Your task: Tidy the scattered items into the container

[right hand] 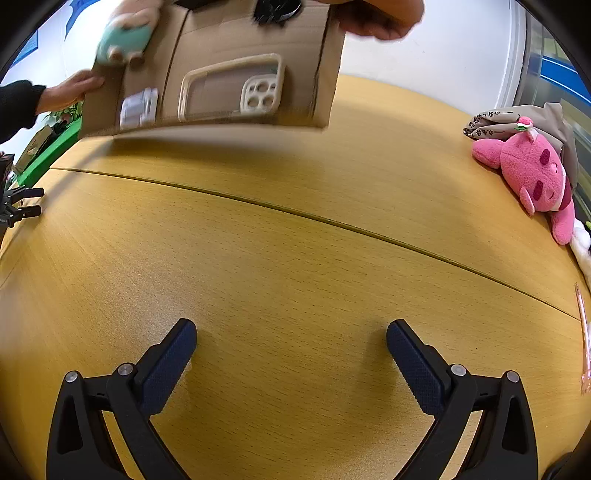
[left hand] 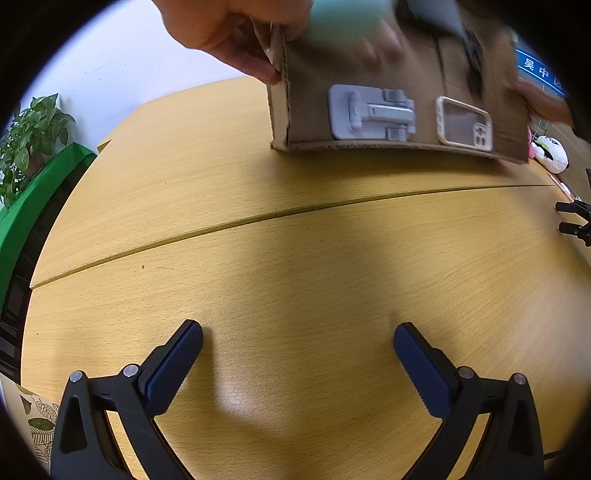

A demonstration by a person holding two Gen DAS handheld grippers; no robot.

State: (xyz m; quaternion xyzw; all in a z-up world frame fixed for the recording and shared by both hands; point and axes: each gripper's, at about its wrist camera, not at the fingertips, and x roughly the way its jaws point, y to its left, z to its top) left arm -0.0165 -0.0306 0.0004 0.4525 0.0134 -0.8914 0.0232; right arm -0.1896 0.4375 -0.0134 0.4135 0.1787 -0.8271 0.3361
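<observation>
A cardboard box (left hand: 310, 110) is tipped toward me at the far side of the wooden table (left hand: 295, 258), held by two bare hands (left hand: 229, 40). Inside it lie a grey plastic holder (left hand: 371, 112), a beige phone case (left hand: 464, 123), a blurred teal soft toy (left hand: 343, 18) and a black item (left hand: 472, 62). In the right wrist view the box (right hand: 328, 92) shows the phone case (right hand: 231, 86), grey holder (right hand: 138, 107), teal toy (right hand: 123, 38) and black item (right hand: 273, 11). My left gripper (left hand: 297, 341) and right gripper (right hand: 291, 339) are open and empty above bare table.
A pink plush toy (right hand: 532, 177) lies on a grey cloth bag (right hand: 517, 118) at the right table edge. A white plush (left hand: 552, 151) lies at the far right. A potted plant (left hand: 33, 136) stands on a green ledge at left. A seam crosses the table.
</observation>
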